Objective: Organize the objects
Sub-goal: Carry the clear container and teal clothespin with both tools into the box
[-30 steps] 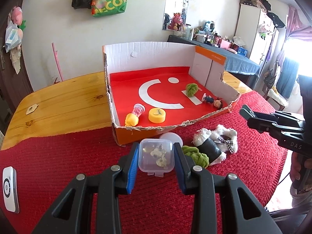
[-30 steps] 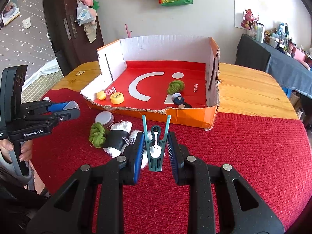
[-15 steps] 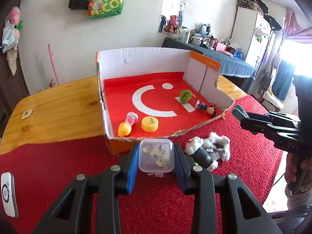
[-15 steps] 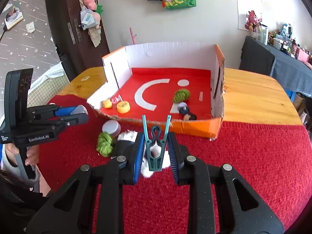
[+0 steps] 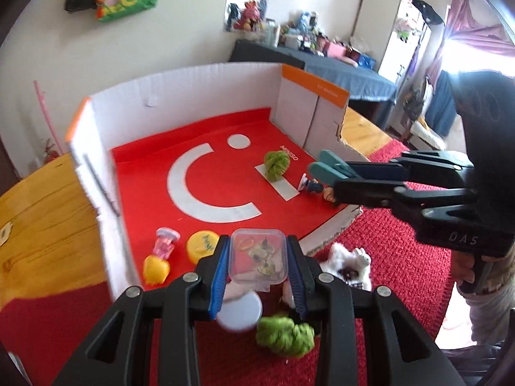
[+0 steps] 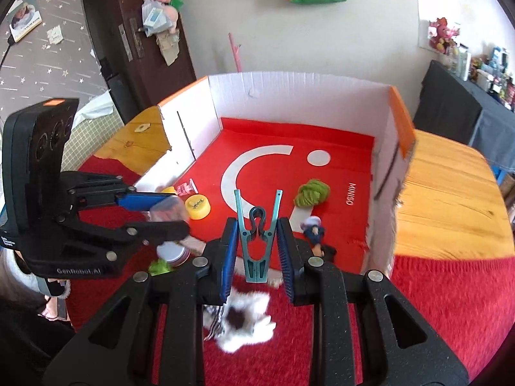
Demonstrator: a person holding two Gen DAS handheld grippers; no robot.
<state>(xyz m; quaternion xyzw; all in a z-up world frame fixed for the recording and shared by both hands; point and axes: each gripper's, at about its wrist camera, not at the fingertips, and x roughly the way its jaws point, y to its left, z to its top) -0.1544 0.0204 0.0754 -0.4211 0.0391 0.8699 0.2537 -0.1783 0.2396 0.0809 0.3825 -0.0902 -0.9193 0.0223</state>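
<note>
My left gripper (image 5: 259, 268) is shut on a small clear plastic box (image 5: 258, 255) of trinkets, held above the front edge of the cardboard box (image 5: 206, 91). My right gripper (image 6: 257, 247) is shut on a teal clothespin (image 6: 256, 234), held over the cardboard box's (image 6: 289, 91) front edge. Each gripper shows in the other's view: the right gripper (image 5: 322, 169), the left gripper (image 6: 173, 214). Inside on the red floor lie a green yarn ball (image 5: 276, 164), a small doll (image 6: 313, 233), a yellow cap (image 5: 202, 246) and a yellow-pink toy (image 5: 159, 259).
On the red cloth (image 5: 402, 273) in front of the box lie a white plush toy (image 6: 244, 320), a second green yarn ball (image 5: 285, 336) and a round white lid (image 5: 239, 313). The wooden table (image 6: 447, 199) extends to both sides.
Both grippers have moved forward and up toward the box with their objects held; the plush, lid and yarn ball now lie beneath them.
</note>
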